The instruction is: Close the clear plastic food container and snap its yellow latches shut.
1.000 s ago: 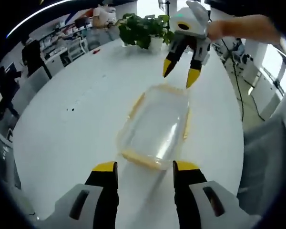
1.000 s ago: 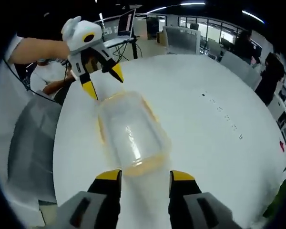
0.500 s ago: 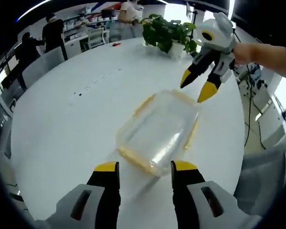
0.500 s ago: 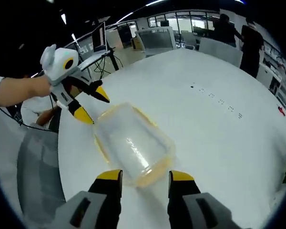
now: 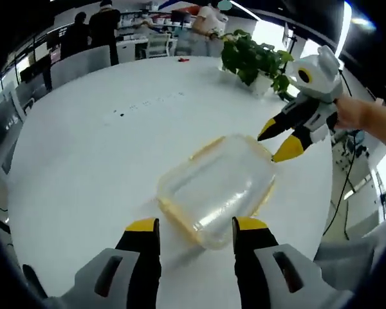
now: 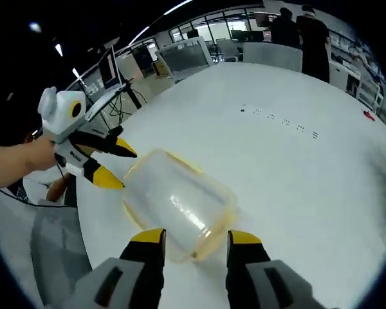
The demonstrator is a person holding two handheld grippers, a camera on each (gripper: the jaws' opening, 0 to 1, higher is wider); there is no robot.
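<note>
A clear plastic food container [image 5: 213, 189] with yellow latches along its rim lies on the white round table [image 5: 83, 154], lid on top. My left gripper [image 5: 192, 233] stands open just short of the container's near end. My right gripper [image 5: 282, 140] is open in the left gripper view, its yellow tips at the container's far right corner. In the right gripper view the same container [image 6: 177, 203] sits beyond my open right gripper [image 6: 192, 237], and my left gripper [image 6: 112, 164] is open at its far left end, held by a hand.
A potted green plant [image 5: 254, 59] stands at the table's far edge. Chairs, desks and several people are beyond the table. A grey chair [image 6: 55, 248] is at the table's left edge in the right gripper view.
Both views have swung round the container, which now lies more crosswise. The two grippers stay open at opposite ends of it.
</note>
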